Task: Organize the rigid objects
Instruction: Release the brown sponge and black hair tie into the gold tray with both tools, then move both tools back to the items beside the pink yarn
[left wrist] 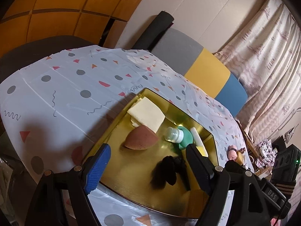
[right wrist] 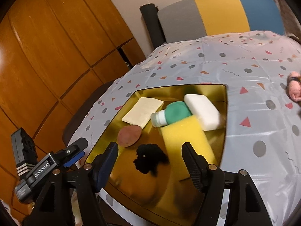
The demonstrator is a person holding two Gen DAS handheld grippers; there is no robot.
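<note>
Six items are seen in the gold metal tray [right wrist: 223, 94]: yellow foam sponge [right wrist: 185, 139], white soap-like block [right wrist: 202, 111], green bottle w/ clear cap [right wrist: 169, 115], cream cloth pad [right wrist: 143, 111], brown wedge sponge [right wrist: 129, 135], black fluffy clump [right wrist: 150, 159]. Right gripper [right wrist: 150, 160] is held open, nothing gripped, above tray's near edge; left gripper [left wrist: 148, 162] likewise open, empty. Withdrawal is best done straight back, w/o nudging the yellow sponge.

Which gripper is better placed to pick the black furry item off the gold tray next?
Probably the right gripper: its open jaws frame the black furry item, which lies centred just ahead. From the left gripper, the item sits off-centre beside one jaw.
</note>
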